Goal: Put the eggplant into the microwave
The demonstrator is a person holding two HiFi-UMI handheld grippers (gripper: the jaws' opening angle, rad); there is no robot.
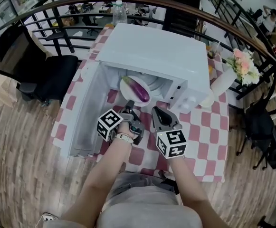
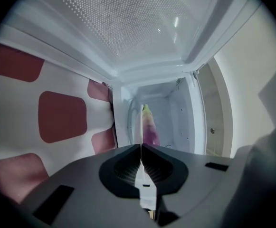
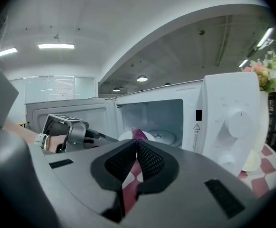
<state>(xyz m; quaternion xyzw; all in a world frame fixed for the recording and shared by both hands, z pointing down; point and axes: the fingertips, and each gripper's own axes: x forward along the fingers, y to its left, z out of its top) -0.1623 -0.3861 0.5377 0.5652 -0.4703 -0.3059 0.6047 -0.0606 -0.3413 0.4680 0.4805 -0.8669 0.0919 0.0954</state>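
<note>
The purple eggplant [image 1: 141, 90] lies on a white plate [image 1: 127, 85] inside the white microwave [image 1: 157, 56], whose door [image 1: 83, 118] hangs open to the left. Both grippers hover in front of the opening, over the checked cloth. My left gripper [image 1: 128, 105] is shut and empty; its own view looks past the closed jaws [image 2: 141, 146] at the eggplant [image 2: 150, 127] in the cavity. My right gripper [image 1: 156, 111] is also shut with nothing in it [image 3: 137, 142]; beyond it I see the eggplant's tip [image 3: 138, 134], the plate [image 3: 157, 137] and the left gripper [image 3: 64, 129].
The microwave's knob panel [image 3: 235, 122] is right of the opening. A vase of flowers [image 1: 242, 65] stands at the table's right, a water bottle [image 1: 119, 11] behind the microwave. A black chair [image 1: 33, 65] is at the left, a railing [image 1: 176, 6] behind the table.
</note>
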